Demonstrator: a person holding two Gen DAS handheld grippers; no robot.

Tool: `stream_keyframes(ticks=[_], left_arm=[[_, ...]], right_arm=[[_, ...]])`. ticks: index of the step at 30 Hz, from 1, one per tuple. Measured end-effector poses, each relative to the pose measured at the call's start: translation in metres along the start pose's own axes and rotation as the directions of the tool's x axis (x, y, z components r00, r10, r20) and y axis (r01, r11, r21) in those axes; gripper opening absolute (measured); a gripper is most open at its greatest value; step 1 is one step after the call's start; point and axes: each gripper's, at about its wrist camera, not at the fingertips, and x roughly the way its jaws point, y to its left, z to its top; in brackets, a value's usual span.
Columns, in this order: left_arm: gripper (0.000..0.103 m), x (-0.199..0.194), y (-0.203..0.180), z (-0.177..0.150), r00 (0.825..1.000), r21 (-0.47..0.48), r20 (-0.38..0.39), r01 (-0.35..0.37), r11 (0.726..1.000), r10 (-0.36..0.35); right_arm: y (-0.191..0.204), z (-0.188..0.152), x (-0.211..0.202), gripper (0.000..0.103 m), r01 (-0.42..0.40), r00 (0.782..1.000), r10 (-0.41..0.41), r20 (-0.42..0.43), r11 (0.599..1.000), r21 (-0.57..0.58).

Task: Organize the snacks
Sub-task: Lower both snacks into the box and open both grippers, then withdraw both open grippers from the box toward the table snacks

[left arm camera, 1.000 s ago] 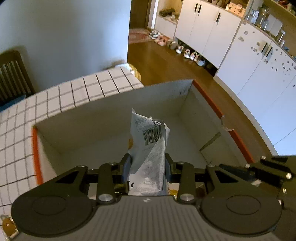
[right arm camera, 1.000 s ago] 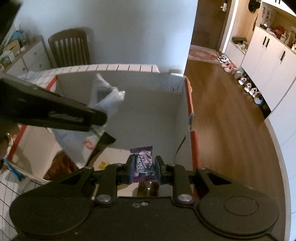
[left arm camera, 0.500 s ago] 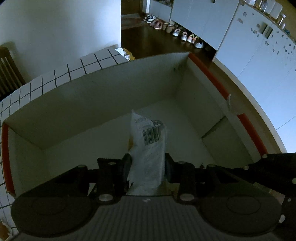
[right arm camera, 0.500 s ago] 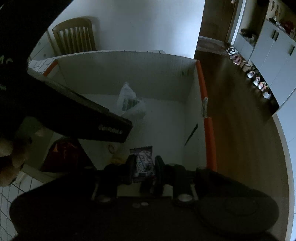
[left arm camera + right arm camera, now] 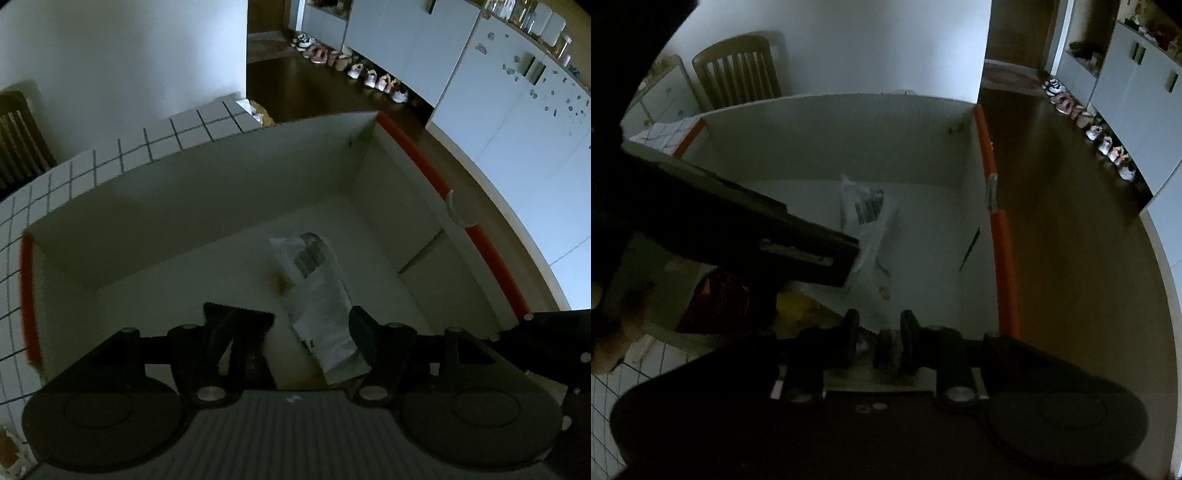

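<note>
Drop-off step. Left gripper (image 5: 291, 325) is over the open cardboard box (image 5: 207, 195), pointing steeply down; its jaws have just been opening and now stand wide. The white snack packet (image 5: 317, 299) with the barcode sits between them but the pads aren't pressing it. It looks released, lying tilted in the box, lower end by the right-side finger. Can't tell if it's fully settled on the floor of the box; frame is dim and blurred.

Right gripper (image 5: 877, 341) hangs over the same box, jaws narrow. Something small sits between the fingers, too dark to identify, so I can't tell whether it's gripped.

A red packet (image 5: 716, 299) and something yellow (image 5: 798, 304) lie low in the box near the left wall.

Next, in my judgement: lift the left gripper straight out clear of the packet and rim, then let the right one come down and open over bare floor beside the white packet, avoiding the left gripper's body crossing its view.
</note>
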Motion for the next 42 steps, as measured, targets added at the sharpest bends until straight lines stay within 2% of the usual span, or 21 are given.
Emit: stream_keyframes(ticks=[5,8,12,14,15,16,17,21,23,28,31,34,37,42], left_arm=[[0.068,-0.021,0.011,-0.004,0.999,-0.018,0.032,0.007,1.000,-0.006],[0.075,-0.036,0.019,-0.010,0.998,-0.033,0.055,0.024,0.999,-0.022],[0.075,-0.061,0.026,-0.018,0.995,-0.041,0.103,0.018,0.999,-0.014],[0.075,-0.075,0.030,-0.024,0.992,-0.032,0.126,0.024,0.999,-0.020],[0.075,-0.082,0.032,-0.027,0.991,-0.027,0.135,0.028,0.999,-0.024],[0.075,-0.089,0.035,-0.030,0.989,-0.023,0.145,0.032,0.999,-0.028],[0.075,-0.095,0.037,-0.033,0.988,-0.022,0.153,0.035,0.999,-0.032],[0.076,-0.119,0.049,-0.047,0.983,-0.021,0.179,0.044,0.999,-0.039],[0.081,-0.129,0.056,-0.055,0.981,-0.021,0.192,0.043,0.999,-0.038],[0.082,-0.156,0.074,-0.074,0.976,-0.029,0.214,0.051,0.998,-0.043],[0.090,-0.170,0.087,-0.085,0.974,-0.052,0.223,0.048,0.998,-0.035],[0.090,-0.185,0.105,-0.097,0.972,-0.085,0.233,0.064,0.994,-0.043],[0.103,-0.200,0.120,-0.109,0.971,-0.110,0.240,0.043,0.993,-0.015],[0.103,-0.226,0.148,-0.133,0.960,-0.130,0.279,0.027,0.991,0.011]], right_arm=[[0.006,0.001,-0.012,0.024,-0.002,1.000,0.002,0.014,1.000,0.000],[0.014,0.001,-0.023,0.025,-0.002,1.000,0.002,0.025,1.000,-0.007],[0.024,-0.001,-0.037,0.029,0.007,0.999,-0.006,0.051,1.000,-0.020],[0.029,-0.001,-0.045,0.039,0.008,0.998,-0.007,0.063,1.000,-0.023],[0.031,-0.001,-0.048,0.059,0.007,0.998,-0.005,0.069,1.000,-0.024],[0.033,-0.001,-0.051,0.089,0.004,0.997,-0.002,0.076,1.000,-0.027],[0.036,-0.001,-0.054,0.103,0.003,0.997,0.000,0.083,0.999,-0.033],[0.051,-0.002,-0.067,0.102,0.018,0.994,-0.011,0.110,0.998,-0.061],[0.058,-0.003,-0.073,0.102,0.018,0.993,-0.010,0.117,0.998,-0.068],[0.079,-0.006,-0.091,0.102,0.031,0.989,-0.017,0.146,0.995,-0.094],[0.092,-0.008,-0.101,0.102,0.035,0.986,-0.019,0.164,0.994,-0.099],[0.107,-0.010,-0.110,0.103,0.033,0.983,-0.015,0.181,0.995,-0.096],[0.123,-0.012,-0.118,0.103,0.026,0.981,-0.008,0.194,0.995,-0.095],[0.152,-0.018,-0.127,0.103,0.020,0.978,0.001,0.207,0.995,-0.100]])
